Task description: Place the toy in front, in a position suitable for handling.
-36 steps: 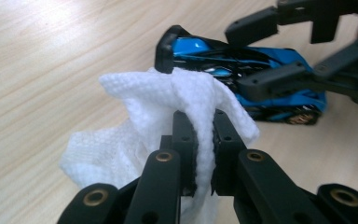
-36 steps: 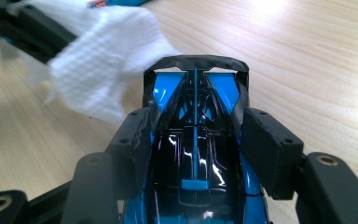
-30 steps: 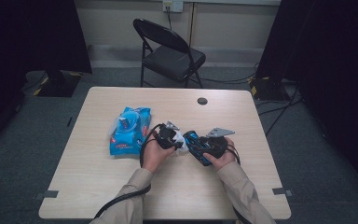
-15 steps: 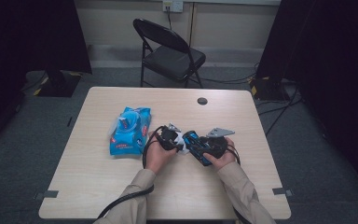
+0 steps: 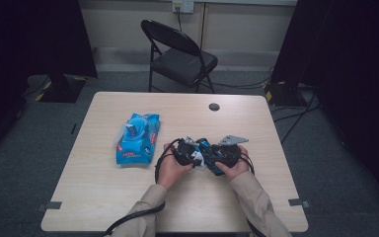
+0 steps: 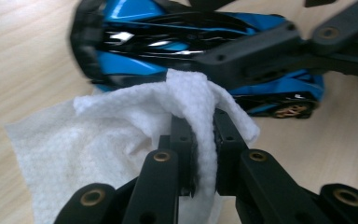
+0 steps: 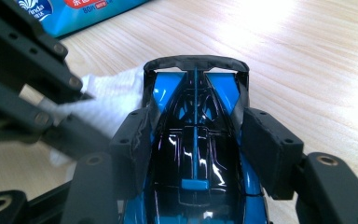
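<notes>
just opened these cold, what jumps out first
A glossy blue and black toy car is clamped by its sides in the right gripper, near the table's front middle. Against it, the left gripper pinches a white wipe. To their left on the table lies a blue pack of wipes.

1. Left gripper (image 5: 193, 156), held in left hand (image 5: 170, 168), jaws clamped nearly together.
2. Right gripper (image 5: 208, 157), at 3 o'clock of left, jaws part-spread and gripping.
3. Both forearms entered from 6 o'clock.
</notes>
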Demonstrator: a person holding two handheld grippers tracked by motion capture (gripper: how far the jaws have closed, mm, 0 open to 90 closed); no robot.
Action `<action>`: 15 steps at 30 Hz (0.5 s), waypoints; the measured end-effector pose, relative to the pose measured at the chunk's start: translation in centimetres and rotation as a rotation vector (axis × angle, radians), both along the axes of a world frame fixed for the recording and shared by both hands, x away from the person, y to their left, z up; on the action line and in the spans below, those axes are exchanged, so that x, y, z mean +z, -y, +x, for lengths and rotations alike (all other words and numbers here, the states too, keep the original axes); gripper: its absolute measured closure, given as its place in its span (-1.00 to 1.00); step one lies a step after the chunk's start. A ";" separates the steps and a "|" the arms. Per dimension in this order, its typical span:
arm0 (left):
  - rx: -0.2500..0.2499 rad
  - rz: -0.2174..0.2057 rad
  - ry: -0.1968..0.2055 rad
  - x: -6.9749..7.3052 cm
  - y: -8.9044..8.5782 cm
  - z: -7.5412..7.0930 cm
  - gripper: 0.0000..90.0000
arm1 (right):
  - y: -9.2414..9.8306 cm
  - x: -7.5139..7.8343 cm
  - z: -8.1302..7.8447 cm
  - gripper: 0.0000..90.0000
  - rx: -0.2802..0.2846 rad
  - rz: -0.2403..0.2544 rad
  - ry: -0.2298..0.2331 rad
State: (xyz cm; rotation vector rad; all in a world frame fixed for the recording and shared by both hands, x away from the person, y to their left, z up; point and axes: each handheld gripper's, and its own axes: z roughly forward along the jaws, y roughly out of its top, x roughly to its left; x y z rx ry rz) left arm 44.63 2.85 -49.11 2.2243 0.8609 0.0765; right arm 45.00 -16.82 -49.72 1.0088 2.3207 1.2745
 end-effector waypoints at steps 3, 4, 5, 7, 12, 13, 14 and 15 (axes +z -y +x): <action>-0.011 -0.004 -0.003 0.0 0.2 -0.3 0.82 | 0.0 0.0 0.0 -0.03 0.000 -0.001 0.000; -0.012 -0.011 -0.007 -0.1 0.3 -0.4 0.82 | 0.0 0.0 0.0 -0.03 0.000 -0.001 0.000; -0.015 -0.020 -0.009 -0.1 0.4 -0.4 0.82 | 0.0 0.0 0.0 -0.03 0.000 0.000 0.000; -0.024 -0.019 -0.008 -0.1 0.6 -0.6 0.82 | 0.0 0.0 0.0 -0.03 0.000 -0.001 0.000; -0.045 -0.009 0.001 -0.1 1.2 -1.1 0.82 | 0.0 0.0 0.0 -0.03 -0.001 -0.002 0.000; -0.050 -0.008 0.000 -0.1 1.2 -1.1 0.82 | 0.0 0.0 0.0 -0.03 -0.002 -0.003 -0.001; -0.049 -0.010 0.001 -0.1 1.3 -1.2 0.82 | 0.0 0.0 0.0 -0.03 -0.001 -0.003 0.002; -0.050 -0.012 0.001 -0.1 1.3 -1.3 0.82 | 0.0 0.0 0.0 -0.03 0.000 -0.003 0.001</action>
